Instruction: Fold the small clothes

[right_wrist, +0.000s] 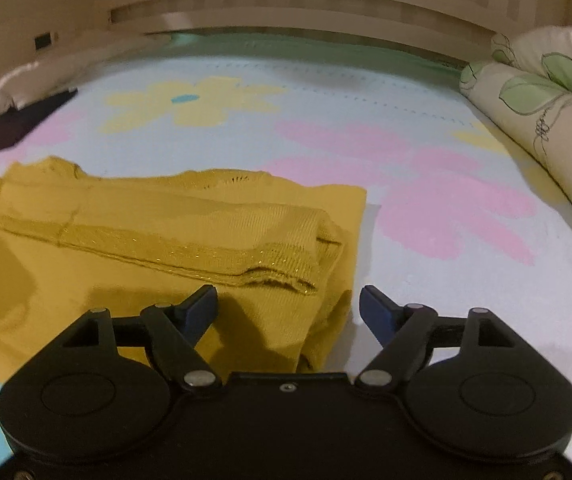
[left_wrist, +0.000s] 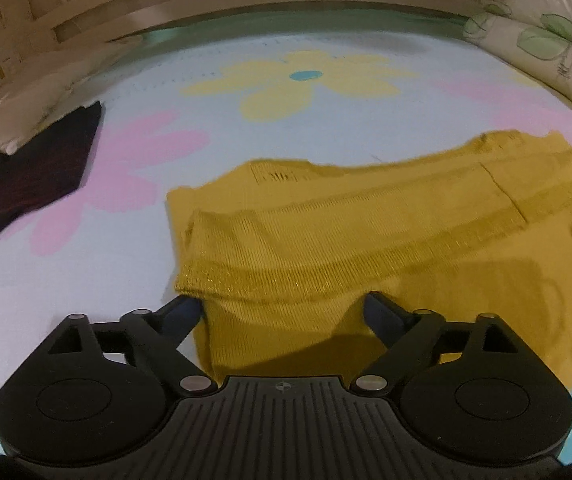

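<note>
Both grippers, left gripper (left_wrist: 282,312) and right gripper (right_wrist: 288,306), gape wide over the folded mustard knit sweater (left_wrist: 366,240), gripping nothing.

Both wrist cameras look forward and down along their fingers, low and close over the pale blue flower-printed bed sheet (left_wrist: 134,264) toward the wooden headboard (right_wrist: 294,4). Both views share the folded mustard-yellow knitted garment (left_wrist: 346,232), one from each end.
</note>
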The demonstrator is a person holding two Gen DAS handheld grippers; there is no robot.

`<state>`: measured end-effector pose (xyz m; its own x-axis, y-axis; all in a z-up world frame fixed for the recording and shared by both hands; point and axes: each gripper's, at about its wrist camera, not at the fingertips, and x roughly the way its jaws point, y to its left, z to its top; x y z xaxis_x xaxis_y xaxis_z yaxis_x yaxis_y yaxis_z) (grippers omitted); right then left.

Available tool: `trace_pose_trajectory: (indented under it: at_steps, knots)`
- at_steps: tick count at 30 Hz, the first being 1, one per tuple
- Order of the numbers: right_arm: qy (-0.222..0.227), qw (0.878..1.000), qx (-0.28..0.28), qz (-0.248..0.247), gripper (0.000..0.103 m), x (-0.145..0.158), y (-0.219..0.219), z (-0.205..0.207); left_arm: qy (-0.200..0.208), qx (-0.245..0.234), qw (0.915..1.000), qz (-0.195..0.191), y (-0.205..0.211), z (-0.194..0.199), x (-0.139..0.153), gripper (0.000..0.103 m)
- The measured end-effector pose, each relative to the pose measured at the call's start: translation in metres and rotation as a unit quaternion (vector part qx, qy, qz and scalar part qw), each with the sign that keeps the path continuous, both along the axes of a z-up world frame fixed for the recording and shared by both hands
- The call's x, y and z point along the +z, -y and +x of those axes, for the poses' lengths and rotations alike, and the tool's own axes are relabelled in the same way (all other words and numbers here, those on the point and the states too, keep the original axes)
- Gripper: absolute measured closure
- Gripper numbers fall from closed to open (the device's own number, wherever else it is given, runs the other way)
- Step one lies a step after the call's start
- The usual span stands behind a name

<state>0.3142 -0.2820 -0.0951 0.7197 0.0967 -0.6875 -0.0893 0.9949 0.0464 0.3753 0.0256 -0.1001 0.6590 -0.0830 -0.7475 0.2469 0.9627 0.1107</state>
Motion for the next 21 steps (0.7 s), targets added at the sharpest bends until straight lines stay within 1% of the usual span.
trace_pose_trajectory:
  at_steps: [6, 8, 11, 13, 16, 21]
  knots:
    - [0.015, 1.000, -0.023, 0.006, 0.020, -0.004, 0.002, 0.028, 0.010, 0.012, 0.9998, 0.015, -0.001, 0.037, 0.001, 0.013]
    - [0.019, 0.999, -0.024, 0.010, 0.020, -0.003, 0.004, 0.039, 0.010, 0.019, 0.9997, 0.013, -0.004, 0.051, 0.003, 0.013]
    - [0.020, 1.000, -0.021, 0.011, 0.015, -0.003, 0.008, 0.052, 0.011, 0.034, 0.9993, 0.007, -0.010, 0.072, 0.007, 0.013]
    - [0.020, 0.999, -0.025, 0.018, 0.013, -0.002, 0.012, 0.060, 0.003, 0.048, 0.9989, 0.001, -0.014, 0.085, 0.007, 0.013]
    - [0.007, 0.997, -0.059, 0.041, 0.013, -0.001, 0.023, 0.072, -0.010, 0.066, 0.9978, -0.007, -0.022, 0.097, 0.006, 0.013]
    - [-0.002, 0.988, -0.120, 0.095, 0.013, 0.000, 0.045, 0.078, -0.013, 0.089, 0.9958, -0.016, -0.031, 0.100, 0.009, 0.013]
